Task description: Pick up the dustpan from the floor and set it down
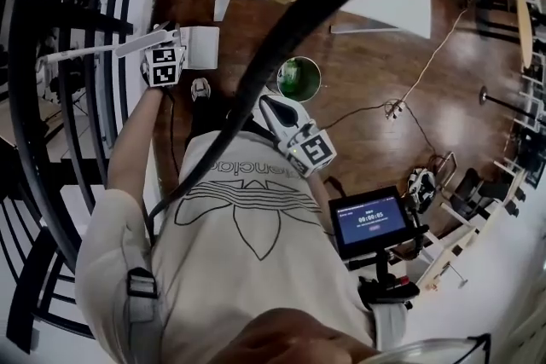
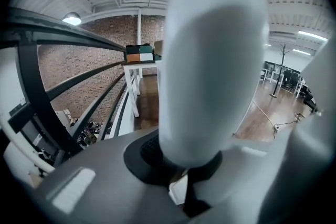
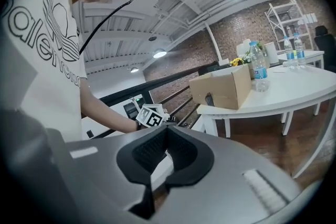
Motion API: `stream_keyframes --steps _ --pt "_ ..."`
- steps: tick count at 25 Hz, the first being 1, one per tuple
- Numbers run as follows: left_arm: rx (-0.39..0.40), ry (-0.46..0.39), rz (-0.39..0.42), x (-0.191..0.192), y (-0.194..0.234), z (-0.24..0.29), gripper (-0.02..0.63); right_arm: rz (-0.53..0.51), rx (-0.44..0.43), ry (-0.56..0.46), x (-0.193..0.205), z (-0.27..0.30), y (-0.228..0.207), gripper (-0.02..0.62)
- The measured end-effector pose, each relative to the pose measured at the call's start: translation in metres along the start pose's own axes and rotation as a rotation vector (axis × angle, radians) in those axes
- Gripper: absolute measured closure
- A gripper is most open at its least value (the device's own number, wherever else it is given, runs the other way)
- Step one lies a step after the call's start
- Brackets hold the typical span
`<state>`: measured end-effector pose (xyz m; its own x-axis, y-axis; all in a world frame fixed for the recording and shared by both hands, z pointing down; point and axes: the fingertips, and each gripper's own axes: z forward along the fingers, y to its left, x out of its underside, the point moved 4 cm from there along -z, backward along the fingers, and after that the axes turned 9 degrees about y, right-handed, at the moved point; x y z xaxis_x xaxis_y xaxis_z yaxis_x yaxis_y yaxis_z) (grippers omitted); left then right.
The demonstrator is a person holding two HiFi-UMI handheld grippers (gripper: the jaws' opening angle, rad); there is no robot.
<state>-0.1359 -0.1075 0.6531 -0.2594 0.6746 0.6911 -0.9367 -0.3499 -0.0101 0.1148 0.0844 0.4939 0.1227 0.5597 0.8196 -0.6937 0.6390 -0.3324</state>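
Head view looks steeply down at the floor (image 1: pixel 384 72); gripper views look outward — the left hard against the dustpan handle (image 2: pixel 210 60) — all sharing the white table (image 3: pixel 273 97).
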Motion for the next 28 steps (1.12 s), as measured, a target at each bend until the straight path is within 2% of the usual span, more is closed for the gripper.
stream_keyframes --steps 9,11,13,16,21,22,23,24,28 --pt "0.051 0.088 0.08 0.039 -0.007 0.021 0.568 0.003 -0.013 -0.009 -0.002 -0.001 -0.001 0.594" --pt "0.015 0.133 0.115 0.04 -0.003 0.016 0.476 -0.019 -0.011 -0.028 -0.002 -0.002 -0.007 0.594" --pt "-0.058 0.157 0.128 0.043 0.004 0.005 0.435 -0.036 -0.016 -0.049 -0.004 -0.001 -0.009 0.594" --pt "-0.147 0.157 0.105 0.053 0.011 -0.022 0.351 -0.026 -0.031 -0.077 -0.007 0.002 -0.006 0.594" --pt "-0.207 0.126 0.084 0.071 0.0 -0.074 0.241 -0.032 -0.076 -0.117 -0.015 0.009 -0.008 0.594" --pt "-0.221 0.118 0.065 0.074 -0.002 -0.087 0.251 -0.037 -0.084 -0.127 -0.018 0.01 -0.007 0.594" --pt "-0.219 0.104 0.044 0.075 -0.006 -0.103 0.349 -0.043 -0.09 -0.141 -0.023 0.011 -0.006 0.594" --pt "-0.186 0.077 0.022 0.074 -0.014 -0.119 0.57 -0.05 -0.092 -0.157 -0.029 0.01 -0.004 0.594" --pt "0.144 -0.116 -0.06 0.029 -0.072 -0.162 0.586 -0.078 -0.093 -0.257 -0.054 0.003 -0.009 0.594"
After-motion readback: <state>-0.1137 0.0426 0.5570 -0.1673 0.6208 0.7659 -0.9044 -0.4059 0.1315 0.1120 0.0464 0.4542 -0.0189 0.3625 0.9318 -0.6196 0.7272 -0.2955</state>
